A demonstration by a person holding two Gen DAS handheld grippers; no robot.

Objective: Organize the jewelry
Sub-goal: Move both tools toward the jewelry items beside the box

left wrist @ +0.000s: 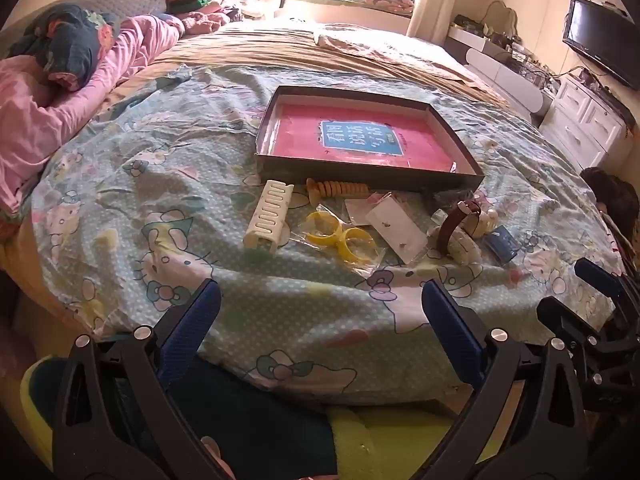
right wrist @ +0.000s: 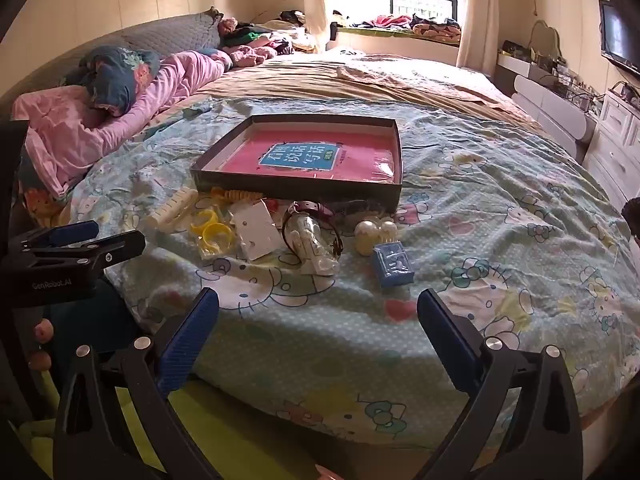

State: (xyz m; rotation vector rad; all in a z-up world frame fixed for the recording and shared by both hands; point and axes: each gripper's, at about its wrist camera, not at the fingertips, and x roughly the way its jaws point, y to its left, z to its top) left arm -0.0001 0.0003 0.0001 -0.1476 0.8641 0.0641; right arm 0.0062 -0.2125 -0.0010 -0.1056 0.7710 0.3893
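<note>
Both tongs, left tongs (left wrist: 320, 320) and right tongs (right wrist: 318, 320), gape empty; the blue box (right wrist: 393, 266) lies at twelve o'clock, nearest the right.

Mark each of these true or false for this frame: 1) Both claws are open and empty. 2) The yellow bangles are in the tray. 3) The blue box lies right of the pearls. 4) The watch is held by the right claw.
1) True: the left claw and right claw hold nothing.
2) False: the bangles lie on the bedsheet, in front of the tray.
3) True: blue box, pearls.
4) False: the watch lies on the bedsheet.
</note>
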